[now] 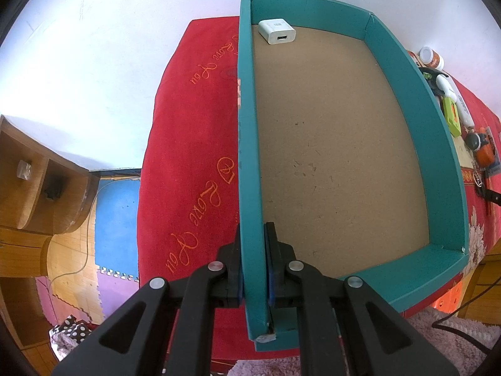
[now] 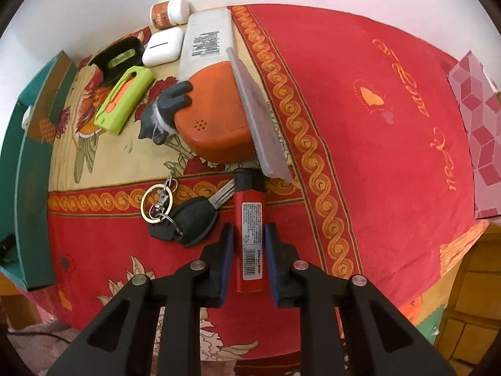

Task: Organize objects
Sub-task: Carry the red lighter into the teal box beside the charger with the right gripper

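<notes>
My left gripper [image 1: 253, 228] is shut on the left wall of an open teal box [image 1: 432, 144] with a brown floor. A white charger [image 1: 277, 31] lies in the box's far corner. In the right wrist view, a red lighter [image 2: 249, 200] with a barcode label lies on the red patterned cloth [image 2: 375, 156]. My right gripper [image 2: 249, 228] points down over it, a blue pad pressed against each side of the lighter. A black car key on a ring [image 2: 191, 222] lies just left of the lighter.
Beyond the lighter lie an orange-and-white device [image 2: 216, 119], a grey card [image 2: 260, 119], a grey figurine [image 2: 166, 109], a green utility knife [image 2: 123, 100], a white earbud case [image 2: 162, 47] and a small bottle [image 2: 169, 11]. The teal box [image 2: 28, 169] stands left, a pink patterned box [image 2: 479, 131] right.
</notes>
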{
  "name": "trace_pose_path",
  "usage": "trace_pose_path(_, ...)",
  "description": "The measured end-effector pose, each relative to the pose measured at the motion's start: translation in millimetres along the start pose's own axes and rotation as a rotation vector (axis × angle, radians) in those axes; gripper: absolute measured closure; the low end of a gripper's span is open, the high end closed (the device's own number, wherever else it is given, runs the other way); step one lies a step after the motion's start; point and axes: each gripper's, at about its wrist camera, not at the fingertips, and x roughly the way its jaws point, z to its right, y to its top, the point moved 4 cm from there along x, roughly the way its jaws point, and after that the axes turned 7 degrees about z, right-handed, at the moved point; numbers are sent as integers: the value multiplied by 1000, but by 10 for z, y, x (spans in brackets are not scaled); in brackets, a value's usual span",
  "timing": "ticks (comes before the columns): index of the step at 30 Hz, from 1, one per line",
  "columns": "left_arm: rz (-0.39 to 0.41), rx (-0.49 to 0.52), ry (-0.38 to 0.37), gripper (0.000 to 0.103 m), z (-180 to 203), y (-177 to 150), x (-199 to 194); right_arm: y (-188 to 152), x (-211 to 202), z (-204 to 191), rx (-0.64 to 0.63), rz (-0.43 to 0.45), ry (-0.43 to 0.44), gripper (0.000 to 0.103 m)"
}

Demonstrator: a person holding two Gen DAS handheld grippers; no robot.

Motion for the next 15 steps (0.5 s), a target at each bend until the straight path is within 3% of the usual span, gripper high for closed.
trace_pose_path(9, 4, -9, 5, 95, -25, -2, 6, -22, -81, 109, 5, 13, 18, 82)
trace_pose_path(15, 5, -15, 6, 95, -16, -6, 22, 29, -410, -25, -33, 56, 52, 82)
